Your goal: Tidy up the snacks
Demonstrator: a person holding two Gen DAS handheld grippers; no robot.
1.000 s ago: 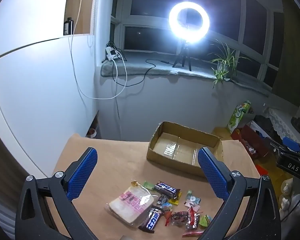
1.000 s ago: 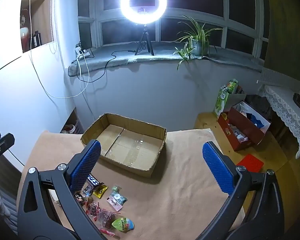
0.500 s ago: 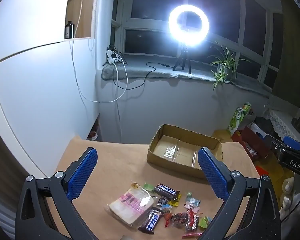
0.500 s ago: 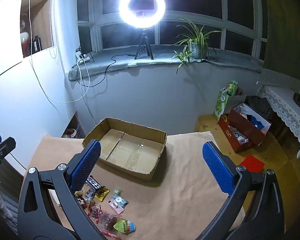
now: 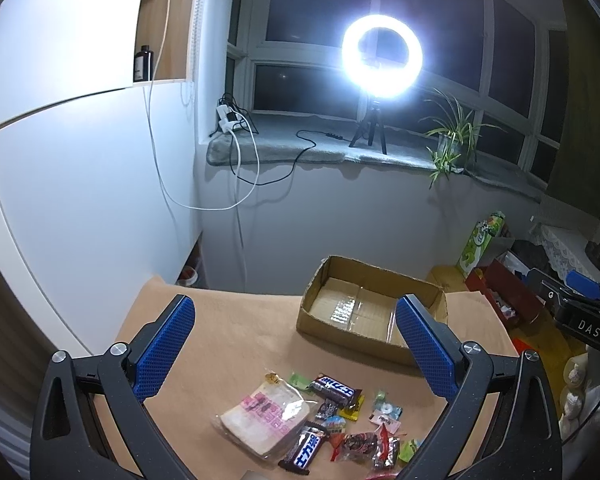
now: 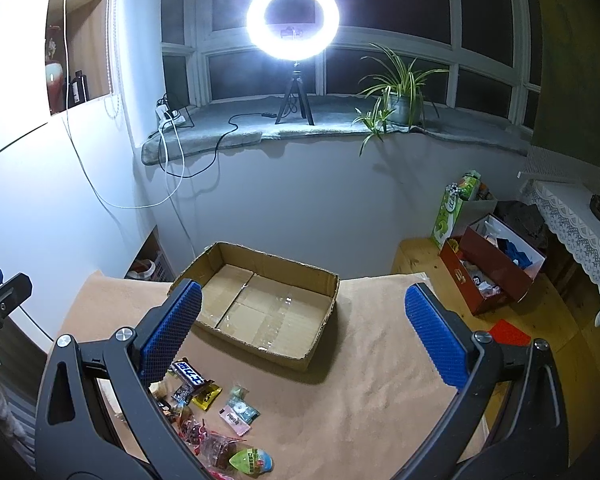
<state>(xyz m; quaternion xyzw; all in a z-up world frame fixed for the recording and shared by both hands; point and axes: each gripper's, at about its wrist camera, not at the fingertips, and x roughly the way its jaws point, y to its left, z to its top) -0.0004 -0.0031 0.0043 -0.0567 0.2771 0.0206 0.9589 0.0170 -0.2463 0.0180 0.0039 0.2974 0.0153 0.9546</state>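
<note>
So the snacks are all sitting loose in a heap on the near part of the table, nothing in the box yet; the box is just behind the pile, open top, bare taped bottom, so the sorting hasn't really started; biggest thing in the heap is the pink bag, with a dark bar just beyond it and another bar at its near edge, then a scatter of small candies off to the right; my left gripper is up in the air over the pile, fingers spread wide, holding nothing; my right gripper is the same, wide apart and empty, aimed more at the box and the bare right side of the table, with the heap down at its lower left; compared with a second ago both views have pulled up and back a bit, the table looks lower and the ring light and window fill more of the view; nothing on the table has shifted; I reckon I'm only lining up, and the next thing is dropping my left onto the bag or a bar.
</note>
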